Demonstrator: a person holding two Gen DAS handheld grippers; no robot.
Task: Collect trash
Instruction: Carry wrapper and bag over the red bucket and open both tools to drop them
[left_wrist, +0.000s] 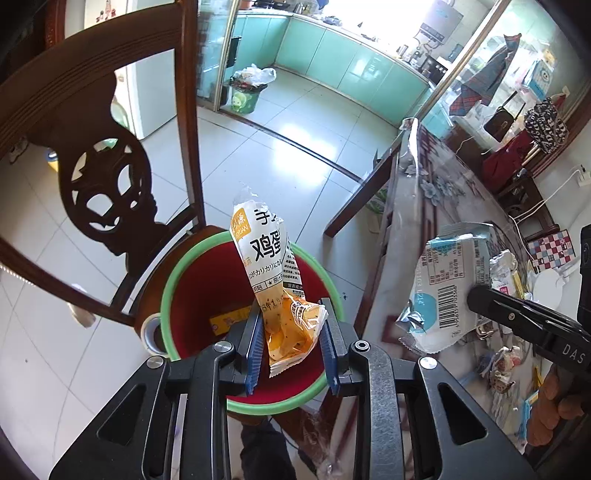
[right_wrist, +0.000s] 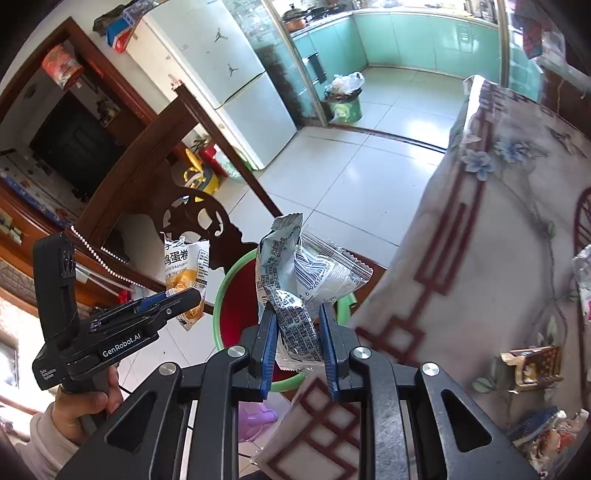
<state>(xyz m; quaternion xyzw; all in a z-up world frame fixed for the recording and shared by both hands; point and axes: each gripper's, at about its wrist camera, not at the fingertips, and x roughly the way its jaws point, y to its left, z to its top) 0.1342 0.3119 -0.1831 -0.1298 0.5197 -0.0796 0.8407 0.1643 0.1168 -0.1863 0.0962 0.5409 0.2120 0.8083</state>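
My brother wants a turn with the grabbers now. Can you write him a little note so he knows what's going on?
Left gripper: fingers shut on the orange egg-roll wrapper, right over the red bin.
Right gripper: fingers shut on the blue-and-white wrapper, near the bin's green rim, beside the table.
Done: both wrappers picked up; a yellow piece already lies in the bin.
Left: drop both in, then fetch the other wrappers on the table.

Bin (left_wrist: 236, 317) on chair (left_wrist: 122, 184), table (left_wrist: 424, 206) right of it
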